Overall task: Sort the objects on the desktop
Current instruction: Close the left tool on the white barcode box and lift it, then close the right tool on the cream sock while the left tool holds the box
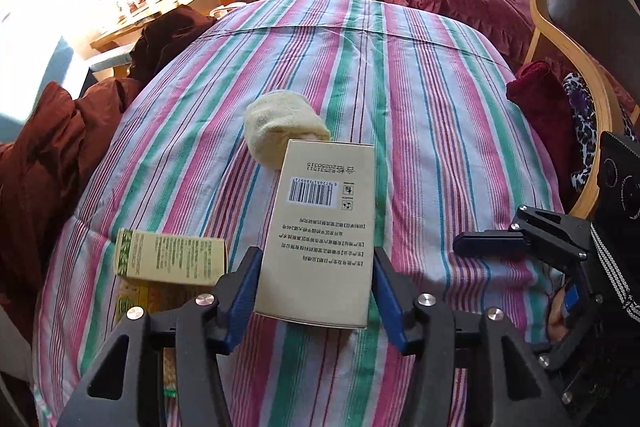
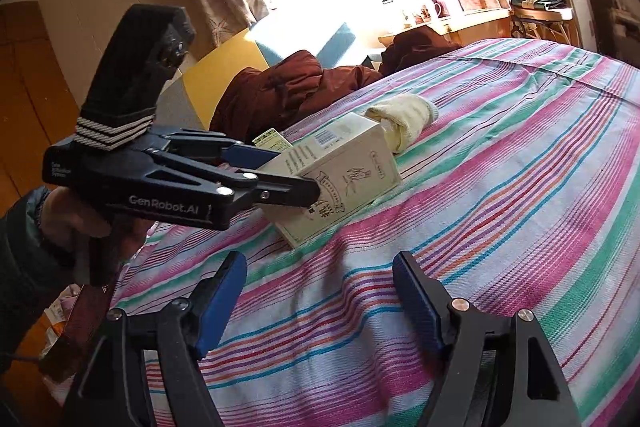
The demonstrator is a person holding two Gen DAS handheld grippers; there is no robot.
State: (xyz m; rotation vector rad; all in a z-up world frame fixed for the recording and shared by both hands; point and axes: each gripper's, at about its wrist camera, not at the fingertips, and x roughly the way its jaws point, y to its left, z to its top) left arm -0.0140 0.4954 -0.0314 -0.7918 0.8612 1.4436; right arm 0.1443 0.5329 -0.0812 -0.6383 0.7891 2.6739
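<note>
Scanning left to right: green box (image 1: 170, 259) lies untouched on the striped cloth (image 1: 440, 107); my left gripper (image 1: 316, 285) clamps the beige carton (image 1: 320, 227), its near end tilted up, just short of the cream sock (image 1: 280, 125); my right gripper (image 2: 320, 301) hangs spread and empty. Sorting barely begun, I judge; all three items remain unplaced.

Matt cardboard box (image 1: 320, 227), fuzzy knit sock (image 1: 280, 125), woven striped cloth (image 1: 440, 107)

left wrist: close, along bed | right wrist: close, from right | shared: cream box (image 1: 324, 227)
</note>
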